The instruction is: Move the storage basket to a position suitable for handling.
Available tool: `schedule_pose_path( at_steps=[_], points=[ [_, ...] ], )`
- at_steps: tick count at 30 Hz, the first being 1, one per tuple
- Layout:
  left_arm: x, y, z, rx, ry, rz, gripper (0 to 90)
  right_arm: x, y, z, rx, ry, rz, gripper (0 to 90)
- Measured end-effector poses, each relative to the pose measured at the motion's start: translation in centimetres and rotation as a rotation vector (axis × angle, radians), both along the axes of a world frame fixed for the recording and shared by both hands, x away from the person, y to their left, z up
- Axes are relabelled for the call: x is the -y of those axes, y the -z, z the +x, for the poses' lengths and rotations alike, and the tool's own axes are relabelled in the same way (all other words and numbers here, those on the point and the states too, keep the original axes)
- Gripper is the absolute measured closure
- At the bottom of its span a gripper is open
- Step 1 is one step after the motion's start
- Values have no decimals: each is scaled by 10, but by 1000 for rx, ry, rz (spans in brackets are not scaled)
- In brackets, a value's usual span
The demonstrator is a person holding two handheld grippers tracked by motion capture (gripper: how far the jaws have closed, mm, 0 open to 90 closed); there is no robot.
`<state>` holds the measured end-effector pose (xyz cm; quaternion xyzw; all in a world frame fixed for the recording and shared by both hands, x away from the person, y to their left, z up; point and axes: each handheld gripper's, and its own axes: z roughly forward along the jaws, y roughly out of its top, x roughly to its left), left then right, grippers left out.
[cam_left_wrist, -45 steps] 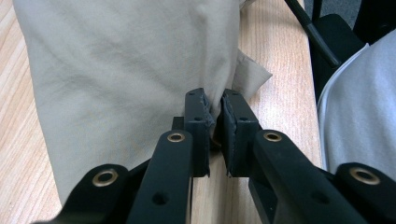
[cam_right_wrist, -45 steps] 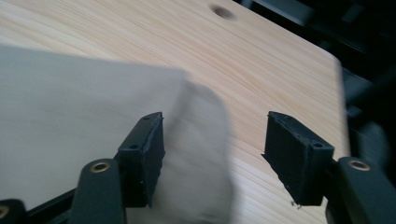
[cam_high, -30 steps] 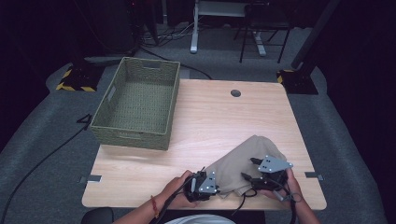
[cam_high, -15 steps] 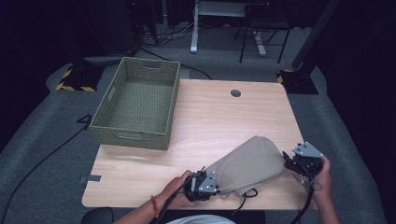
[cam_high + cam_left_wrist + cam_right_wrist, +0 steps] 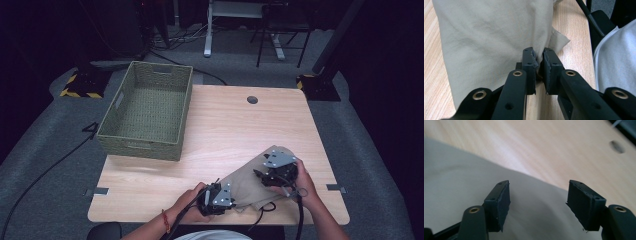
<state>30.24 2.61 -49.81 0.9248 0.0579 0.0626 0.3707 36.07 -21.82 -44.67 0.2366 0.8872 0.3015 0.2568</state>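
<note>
Wooden table point(image 5: 220, 135): light top, round cable hole point(image 5: 252, 100) near its far edge.

Woven basket point(image 5: 145, 112): olive green, rectangular, open top, sits on the table's far-left part, overhanging the left edge a bit. Nothing visible inside. Well apart from the cloth.

Beige cloth point(image 5: 252, 182): lies bunched on the table's near-right area, running diagonally from the near edge up toward the right. In the left gripper view point(image 5: 489, 37) it's wrinkled and covers most of the wood on that side; a small loose corner sticks out past the jaws toward the table's near edge. In the right gripper view point(image 5: 461, 195) it spreads flat under the jaws, bare table beyond it.

Right gripper point(image 5: 275, 172): held in the person's right hand point(image 5: 302, 182), over the cloth's far-right end, grey plate on top. Right gripper view point(image 5: 539, 200): jaws spread wide, nothing between them, only cloth below. Can't tell if the tips touch the fabric.

Left gripper point(image 5: 217, 197): in the person's left hand point(image 5: 187, 202), at the table's near edge, at the cloth's near end. Left gripper view point(image 5: 538, 58): jaws nearly together, a fold of the cloth edge pinched between the pads.

Black cable point(image 5: 300, 220) trails off the table's near edge from the right gripper.
</note>
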Motion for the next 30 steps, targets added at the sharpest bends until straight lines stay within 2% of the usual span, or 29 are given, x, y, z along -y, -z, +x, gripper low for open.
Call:
schedule_pose_path(
  at_steps=[2,5,7,9,13,14,16,17,19,21,23,24,25,26,27,28,29,30],
  points=[
    [0,0,0,5,1,5,815,-7,9,6,-36,-3,-53,352],
    [0,0,0,6,-1,4,815,1,16,17,-86,19,-40,355],
    [0,0,0,5,1,6,815,11,18,24,-103,62,-56,347],
    [0,0,0,5,1,8,815,20,20,30,-137,89,-39,335],
    [1,0,-1,9,0,8,814,33,20,43,-145,117,-38,293],
    [1,0,-1,8,-1,8,814,35,19,45,-144,129,-40,349],
    [0,0,-1,3,-5,1,814,43,19,52,-57,216,-128,361],
    [0,0,-1,2,-7,0,814,50,19,58,-47,267,-140,378],
    [0,0,-1,5,-4,1,814,64,22,66,-71,316,-111,363],
    [0,0,0,-5,-3,0,814,79,24,71,-122,338,-25,352],
    [0,1,2,-12,-2,-12,815,88,23,75,-147,352,1,324],
    [0,1,2,-13,0,-12,814,92,22,76,-140,381,4,413],
    [0,0,1,-10,-1,-4,815,95,22,75,-75,442,-62,451],
    [0,0,2,-5,2,-3,815,100,22,77,-41,501,-108,393],
    [0,0,1,-4,1,-3,814,107,22,77,-54,523,-63,410],
    [0,0,1,-4,1,-3,815,107,22,77,-54,523,-63,410],
    [0,0,2,-5,3,-4,814,117,16,70,-64,495,44,398],
    [0,0,2,-5,4,-3,814,117,11,62,-37,472,55,394]
  ],
)
